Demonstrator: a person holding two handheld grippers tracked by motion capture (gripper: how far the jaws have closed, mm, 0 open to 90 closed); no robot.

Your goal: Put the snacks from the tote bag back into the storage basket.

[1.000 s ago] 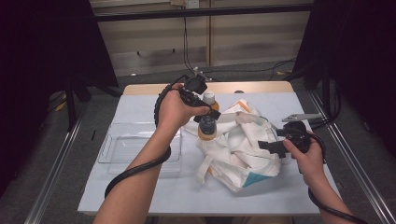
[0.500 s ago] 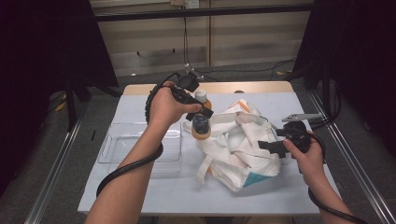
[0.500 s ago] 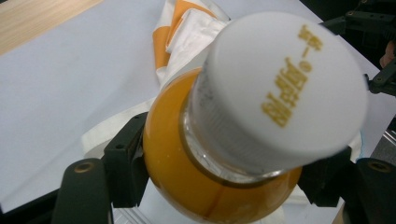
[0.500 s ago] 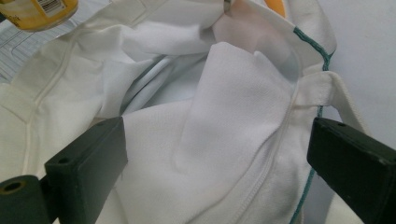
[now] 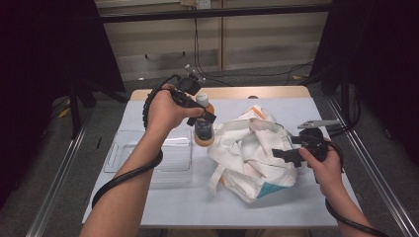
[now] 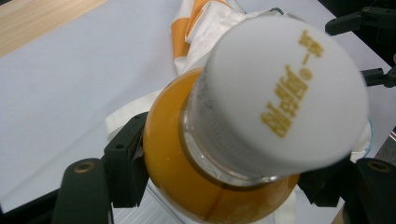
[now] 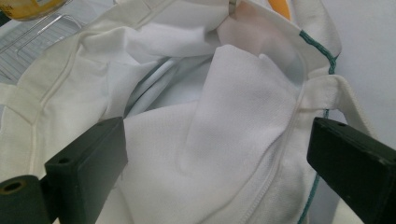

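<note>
Plainly, gold characters mark bottle cap (image 6: 285, 93).

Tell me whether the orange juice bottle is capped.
Capped: a white screw cap sits on the clear orange juice bottle held in the left gripper.

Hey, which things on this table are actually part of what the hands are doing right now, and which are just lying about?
In use:
- juice bottle, gripped by the left gripper
- white cloth bag, with the right gripper open at it

Lying about:
- clear plastic tray
- table
</note>
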